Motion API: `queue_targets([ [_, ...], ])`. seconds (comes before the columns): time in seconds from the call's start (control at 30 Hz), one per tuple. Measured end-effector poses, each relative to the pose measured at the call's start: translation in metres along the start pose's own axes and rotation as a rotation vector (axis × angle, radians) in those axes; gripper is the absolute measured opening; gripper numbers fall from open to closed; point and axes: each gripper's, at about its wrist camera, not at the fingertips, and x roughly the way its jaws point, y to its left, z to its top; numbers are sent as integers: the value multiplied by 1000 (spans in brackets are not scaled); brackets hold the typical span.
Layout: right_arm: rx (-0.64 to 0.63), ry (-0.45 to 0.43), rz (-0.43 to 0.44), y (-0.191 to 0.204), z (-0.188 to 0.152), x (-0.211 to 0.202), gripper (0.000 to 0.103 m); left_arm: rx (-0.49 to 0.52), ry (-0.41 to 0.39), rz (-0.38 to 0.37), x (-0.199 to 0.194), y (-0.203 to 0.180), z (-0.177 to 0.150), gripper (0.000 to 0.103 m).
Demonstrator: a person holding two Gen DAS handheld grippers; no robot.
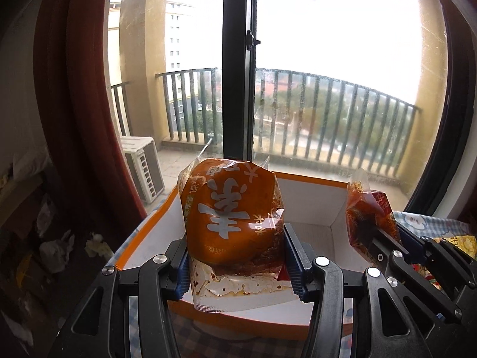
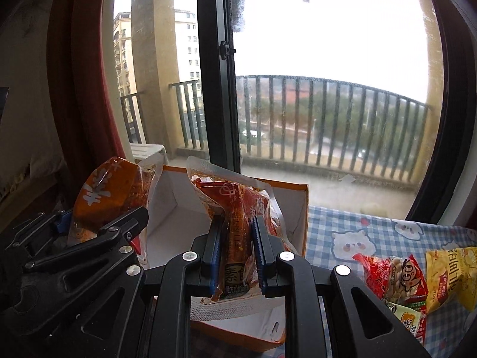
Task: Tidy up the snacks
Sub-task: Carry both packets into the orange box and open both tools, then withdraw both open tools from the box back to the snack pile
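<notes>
You are carrying two snack packets at the same time, and both are now above the open orange-edged box (image 1: 313, 203) that stands on the checked tablecloth (image 2: 357, 232) in front of the window (image 1: 328, 59). Your left gripper (image 1: 235, 256) is clamped on the wide orange packet (image 1: 232, 208); the blue pads press its two sides in the lower half, and the packet stands upright between them. Its long axis runs up and away from the gripper, the sealed clear edge at the bottom is nearest to the camera, and the printed face looks toward you. Your right gripper (image 2: 237, 253) is closed tightly on the narrow red packet (image 2: 238, 208), which is squeezed thin between the pads. This one also points up and forward, with its top seal leaning a little to the left, toward the other packet. To do this step well, I think you should bring each packet fully over the white inside of the box before you release it, and keep the two grippers apart, because in the right wrist view they are very near to each other. Lower the packet until the bottom is near the floor of the box, then open the jaws slowly, so that it lies flat and does not fall over the rim. More snacks (image 2: 396, 277) wait on the cloth at the right.
</notes>
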Motion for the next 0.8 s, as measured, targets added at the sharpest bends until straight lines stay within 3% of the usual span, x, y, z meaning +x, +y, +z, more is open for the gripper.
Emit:
queue_targets([
  [0.17, 11, 34, -6, -2, 0, 19, 25, -4, 24, 12, 21, -2, 3, 55],
  [0.3, 25, 46, -17, -6, 0, 27, 33, -1, 36, 44, 32, 0, 6, 66],
  [0.43, 19, 54, -43, -8, 0, 30, 42, 2, -6, 78, 27, 2, 8, 75],
  [0.53, 28, 39, -83, -11, 1, 26, 58, -21, -11, 90, 24, 7, 9, 84],
  [0.6, 38, 19, -118, -16, 2, 21, 77, -42, -14, 88, 23, 12, 9, 87],
  [0.67, 52, -7, -129, -21, 2, 14, 89, -48, -13, 82, 21, 13, 9, 88],
  [0.8, 68, -38, -130, -26, 4, 2, 94, -28, -17, 90, 16, 8, 7, 88],
])
